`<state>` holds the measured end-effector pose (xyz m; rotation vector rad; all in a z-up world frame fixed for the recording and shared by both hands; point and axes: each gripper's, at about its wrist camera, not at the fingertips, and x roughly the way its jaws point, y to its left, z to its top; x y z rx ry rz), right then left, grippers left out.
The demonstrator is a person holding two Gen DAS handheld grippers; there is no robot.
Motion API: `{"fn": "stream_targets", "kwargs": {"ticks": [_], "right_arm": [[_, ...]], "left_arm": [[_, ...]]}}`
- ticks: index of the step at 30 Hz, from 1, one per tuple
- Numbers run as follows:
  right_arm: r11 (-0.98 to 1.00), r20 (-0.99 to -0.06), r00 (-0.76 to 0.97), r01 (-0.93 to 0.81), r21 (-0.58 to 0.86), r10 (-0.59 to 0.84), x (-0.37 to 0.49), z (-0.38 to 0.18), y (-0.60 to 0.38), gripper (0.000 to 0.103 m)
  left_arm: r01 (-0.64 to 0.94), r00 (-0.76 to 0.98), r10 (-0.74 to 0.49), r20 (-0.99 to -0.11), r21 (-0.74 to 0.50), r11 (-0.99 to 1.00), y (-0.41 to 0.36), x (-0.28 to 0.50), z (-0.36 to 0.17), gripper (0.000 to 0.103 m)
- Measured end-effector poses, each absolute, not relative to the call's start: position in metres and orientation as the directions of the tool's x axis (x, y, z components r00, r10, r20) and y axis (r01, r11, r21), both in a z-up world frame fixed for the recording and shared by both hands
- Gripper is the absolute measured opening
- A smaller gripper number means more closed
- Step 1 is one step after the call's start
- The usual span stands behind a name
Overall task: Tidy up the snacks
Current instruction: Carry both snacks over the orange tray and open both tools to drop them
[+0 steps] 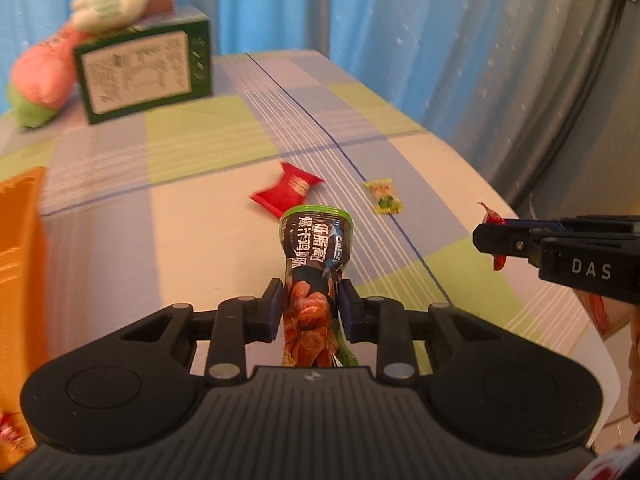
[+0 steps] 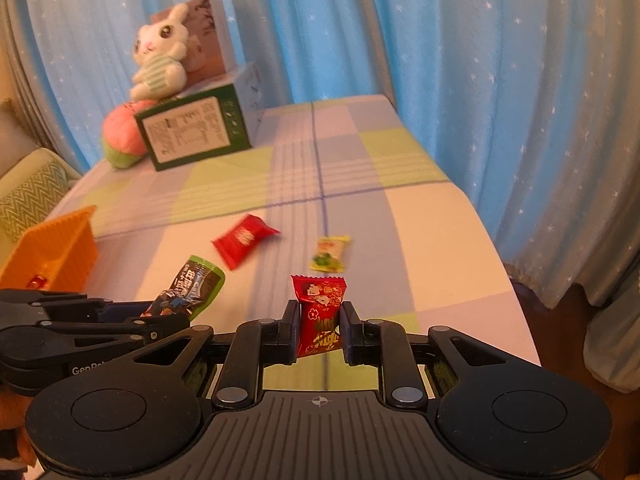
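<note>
Snacks are lying and hanging over a table (image 2: 420,216) covered in a checked cloth of lilac, green and cream. The left gripper (image 1: 311,310) is clenching a dark, green-rimmed chicken snack packet (image 1: 316,256) by its middle, with the packet's top flaring out beyond the fingertips above the table's near part. The right gripper (image 2: 320,330) is pinching a small red candy packet (image 2: 320,312) between its pads, holding it upright just above the near edge of the table. Two more snacks are lying on the cloth past both grippers: a red wrapped snack (image 2: 242,240) and, just to its right, a small yellow-green candy (image 2: 330,254), the two apart from each other. An orange basket (image 2: 60,248) is sitting at the table's left edge, and something small and red is showing inside it. At the far left corner a green box (image 2: 192,134) is standing with a white plush rabbit (image 2: 160,52) sitting on top and a pink-and-green plush toy (image 2: 122,136) leaning beside it. Blue star-dotted curtains (image 2: 500,60) are hanging behind the table.
</note>
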<state>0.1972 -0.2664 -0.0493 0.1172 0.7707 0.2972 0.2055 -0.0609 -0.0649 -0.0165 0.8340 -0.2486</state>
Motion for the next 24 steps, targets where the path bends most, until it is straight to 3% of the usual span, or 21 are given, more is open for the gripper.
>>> {"fn": "stream_targets", "kwargs": {"ticks": [11,24], "right_arm": [[0.927,-0.634,0.678,-0.290,0.237,0.373,0.156,-0.001,-0.210,0.021],[0.880,-0.630,0.622,-0.402,0.254,0.466,0.113,0.015,-0.116,0.021]], "left_arm": [[0.074,0.720,-0.137,-0.680,-0.121,0.990,-0.005,0.148,-0.008,0.026],[-0.093,0.729,0.014,-0.685,-0.078,0.993,0.084,0.091,0.012,0.026]]}}
